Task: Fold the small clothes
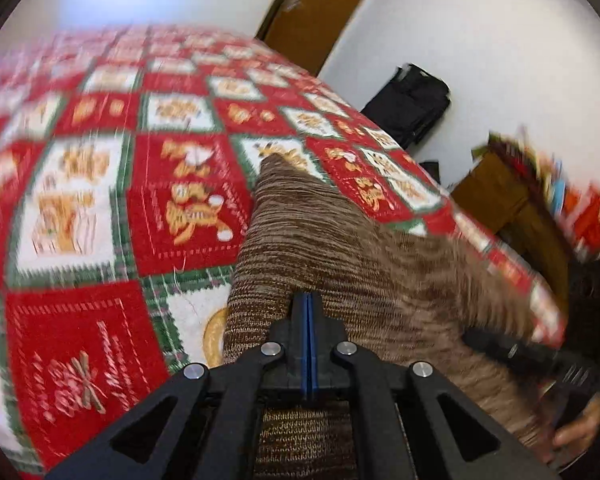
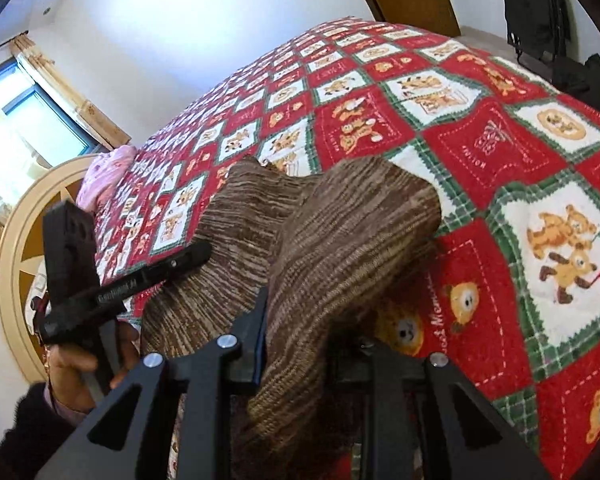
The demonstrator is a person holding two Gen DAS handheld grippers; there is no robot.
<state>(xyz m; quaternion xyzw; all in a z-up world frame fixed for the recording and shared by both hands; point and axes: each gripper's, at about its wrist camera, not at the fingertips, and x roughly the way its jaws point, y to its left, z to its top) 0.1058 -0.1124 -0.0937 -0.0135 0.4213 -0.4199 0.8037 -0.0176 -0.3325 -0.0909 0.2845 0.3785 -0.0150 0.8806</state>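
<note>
A brown striped knitted garment point(image 1: 320, 232) point(image 2: 340, 248) hangs bunched above a red, white and green teddy-bear quilt point(image 1: 80, 200) point(image 2: 480, 140) on a bed. In the left wrist view my left gripper point(image 1: 308, 308) is shut, its blue pads together on a thin edge of the knit. The right wrist view shows it from the side, its tip point(image 2: 204, 252) at the garment's left edge and a hand point(image 2: 84, 364) holding it. My right gripper point(image 2: 308, 320) is shut on a thick fold of the garment, which hides its right finger. It appears blurred at the right point(image 1: 512, 350).
Black bags point(image 1: 412, 108) point(image 2: 540, 8) stand by the white wall past the bed's far corner, beside a wooden door point(image 1: 320, 0). A pink cloth point(image 2: 104, 176) lies by the round cream headboard point(image 2: 16, 240). Wooden furniture with colourful items point(image 1: 540, 200) stands right of the bed.
</note>
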